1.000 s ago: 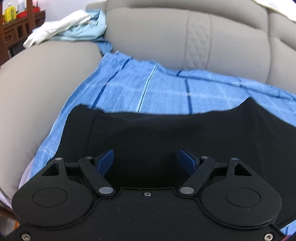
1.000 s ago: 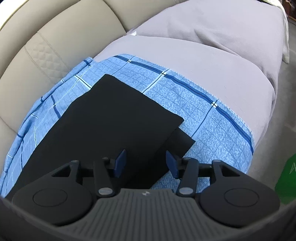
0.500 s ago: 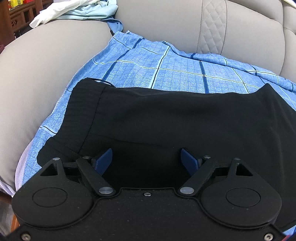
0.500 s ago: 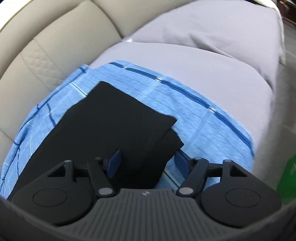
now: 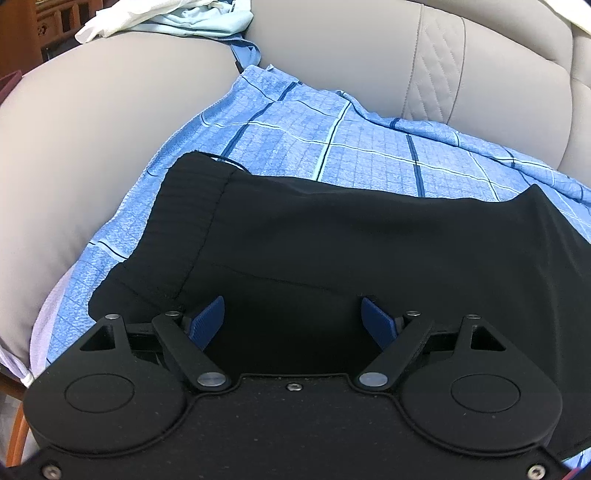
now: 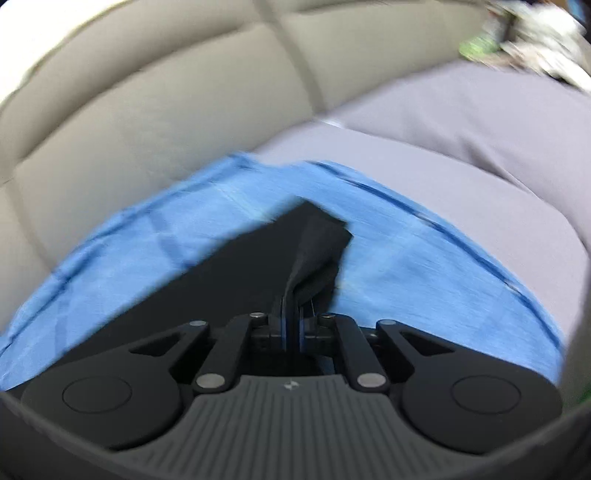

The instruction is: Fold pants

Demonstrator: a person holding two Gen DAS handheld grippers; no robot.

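Observation:
Black pants [image 5: 332,240] lie on a blue checked sheet [image 5: 332,147] spread over a beige sofa. In the left wrist view their ribbed waistband [image 5: 184,221] is at the left. My left gripper [image 5: 293,319] hovers over the pants near the waistband, jaws open, blue pads apart with nothing pinched. In the blurred right wrist view my right gripper [image 6: 291,317] is shut on the leg end of the pants [image 6: 314,251], and the cloth rises in a fold from its pads.
Sofa backrest cushions [image 5: 369,55] rise behind the sheet. Light clothes [image 5: 166,18] lie piled on the armrest at the top left. A grey cover [image 6: 461,147] spreads over the seat to the right of the sheet. Wooden furniture [image 5: 22,37] stands at the far left.
My right gripper has shut on the leg end of the pants and lifted it, swinging the view. The left gripper has drifted closer to the waistband, still open.

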